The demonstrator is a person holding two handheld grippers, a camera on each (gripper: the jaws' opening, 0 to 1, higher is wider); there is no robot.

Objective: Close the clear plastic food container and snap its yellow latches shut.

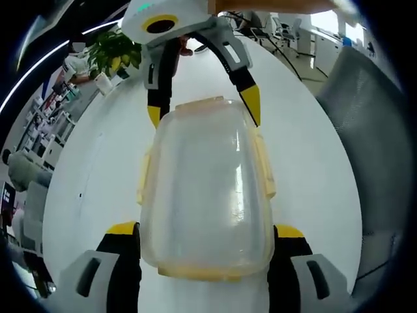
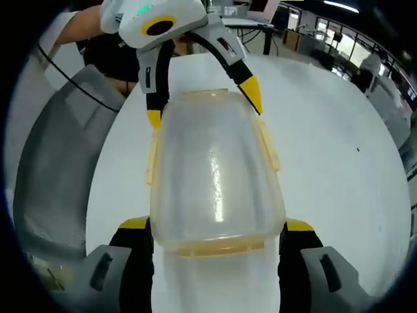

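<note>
Container [image 1: 205, 189], clear and seemingly unlabelled, on white table [image 1: 98, 163]; both grippers' jaws spread, flanking its ends.

White table [image 1: 98, 169] (potted plant [image 1: 117, 49] beyond)

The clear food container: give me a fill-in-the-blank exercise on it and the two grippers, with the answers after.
1. The lid of the clear container has latches coloured ____.
2. The container rests on a ____ table.
3. In the left gripper view, the right gripper comes in from the ____ of the picture.
4. The left gripper has its jaws on ____ sides of the container.

Answers: yellow; white; top; opposite
</note>
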